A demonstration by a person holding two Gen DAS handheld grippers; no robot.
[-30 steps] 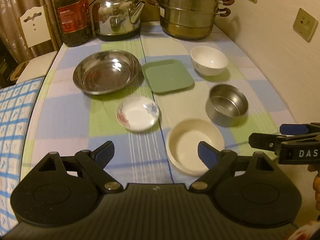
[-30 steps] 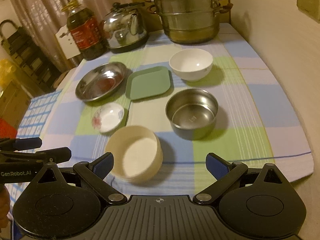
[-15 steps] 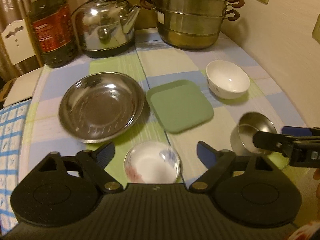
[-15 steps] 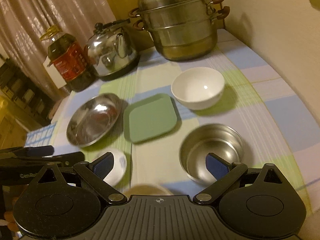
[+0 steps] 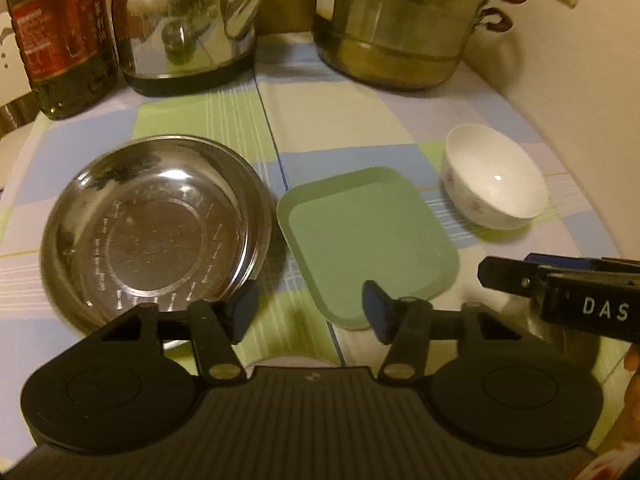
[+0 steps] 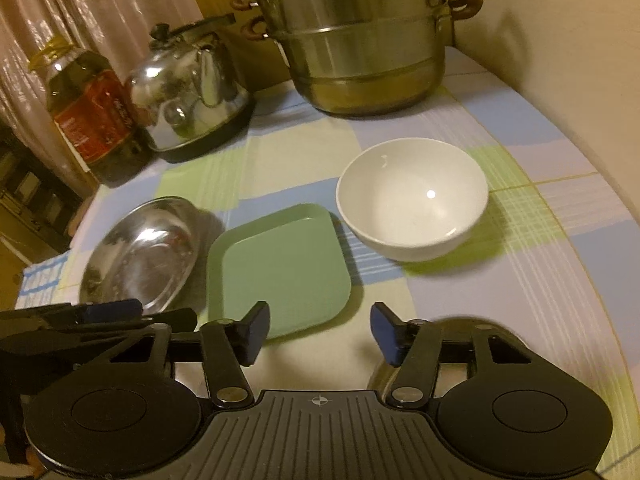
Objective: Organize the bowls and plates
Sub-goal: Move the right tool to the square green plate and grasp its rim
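A wide steel plate (image 5: 152, 232), a green square plate (image 5: 368, 240) and a white bowl (image 5: 496, 184) stand in a row on the checked tablecloth. My left gripper (image 5: 310, 314) hovers over the gap between the steel plate and the green plate, jaws closing with nothing between them. My right gripper (image 6: 320, 332) hangs over the near edge of the green plate (image 6: 280, 268), in front of the white bowl (image 6: 412, 200). Its jaws are also closing on nothing. A steel bowl (image 6: 460, 324) shows only its rim behind the right finger. A small white dish (image 5: 288, 360) peeks out under the left gripper.
At the back of the table stand an oil bottle (image 5: 52, 40), a steel kettle (image 5: 188, 28) and a stacked steamer pot (image 5: 400, 28). A wall (image 5: 580, 80) with sockets runs close along the right side. Curtains and a shelf lie beyond the left edge.
Both grippers moved forward and down over the table, past the cream bowl and small dish, which dropped out of view. Both pairs of jaws narrowed from wide to about half.
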